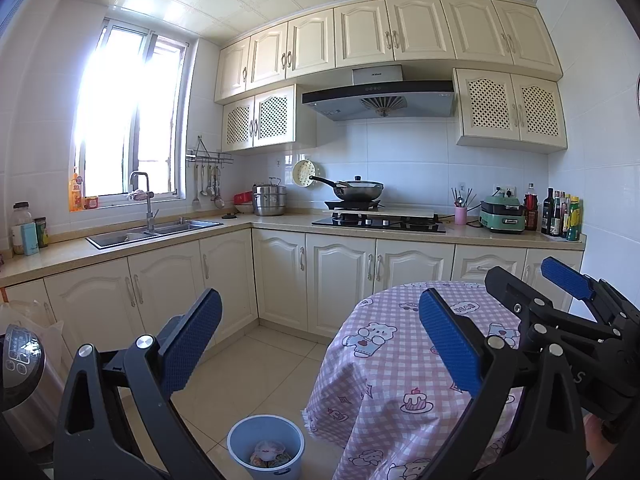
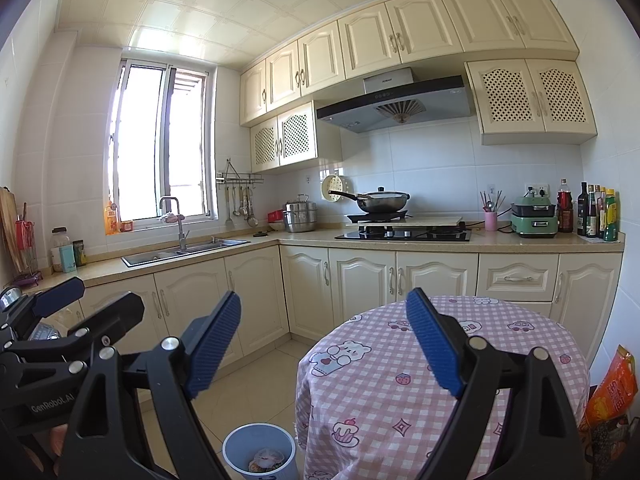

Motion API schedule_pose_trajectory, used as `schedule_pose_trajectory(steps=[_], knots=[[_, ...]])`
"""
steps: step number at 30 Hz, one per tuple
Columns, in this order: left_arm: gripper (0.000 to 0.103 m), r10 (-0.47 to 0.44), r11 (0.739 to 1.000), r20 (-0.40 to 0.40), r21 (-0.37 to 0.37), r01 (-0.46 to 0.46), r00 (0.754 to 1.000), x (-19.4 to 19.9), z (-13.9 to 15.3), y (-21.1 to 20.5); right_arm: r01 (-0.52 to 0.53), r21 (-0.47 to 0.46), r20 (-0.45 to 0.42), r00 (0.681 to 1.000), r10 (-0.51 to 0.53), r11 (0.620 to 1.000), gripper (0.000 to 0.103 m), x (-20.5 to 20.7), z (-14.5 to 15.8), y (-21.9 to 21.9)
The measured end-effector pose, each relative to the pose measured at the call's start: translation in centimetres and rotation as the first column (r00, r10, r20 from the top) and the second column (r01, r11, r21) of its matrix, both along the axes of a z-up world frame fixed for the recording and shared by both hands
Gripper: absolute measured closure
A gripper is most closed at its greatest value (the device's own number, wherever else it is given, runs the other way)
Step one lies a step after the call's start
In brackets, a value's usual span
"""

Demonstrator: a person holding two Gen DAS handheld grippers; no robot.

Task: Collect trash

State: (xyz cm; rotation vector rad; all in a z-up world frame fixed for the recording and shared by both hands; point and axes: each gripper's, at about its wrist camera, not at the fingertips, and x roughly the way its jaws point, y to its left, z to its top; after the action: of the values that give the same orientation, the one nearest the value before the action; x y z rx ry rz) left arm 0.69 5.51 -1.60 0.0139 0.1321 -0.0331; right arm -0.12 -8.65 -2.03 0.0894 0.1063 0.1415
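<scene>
At the near edge of both views, the left gripper (image 1: 320,336) and right gripper (image 2: 324,340) are held side by side, pointing almost level across the kitchen, jaws spread wide with nothing between the blue pads. Just below them on the tiled floor stands a blue bin (image 1: 265,446) with wrappers (image 1: 269,453) inside, beside a round table (image 1: 384,392) under a pink checked cloth. Farther off, cream cabinets carry the sink (image 2: 184,250) at left and a wok (image 2: 382,200) on the stove.
</scene>
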Motion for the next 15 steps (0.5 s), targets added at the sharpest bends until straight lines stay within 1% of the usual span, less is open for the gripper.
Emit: schedule_pose_trajectory(steps=[15], knots=[[0.008, -0.005, 1.000, -0.010, 0.001, 0.005, 1.000, 0.21, -0.10, 0.67, -0.001, 0.000, -0.003, 1.000, 0.001, 1.000, 0.020, 0.12, -0.22, -0.11]])
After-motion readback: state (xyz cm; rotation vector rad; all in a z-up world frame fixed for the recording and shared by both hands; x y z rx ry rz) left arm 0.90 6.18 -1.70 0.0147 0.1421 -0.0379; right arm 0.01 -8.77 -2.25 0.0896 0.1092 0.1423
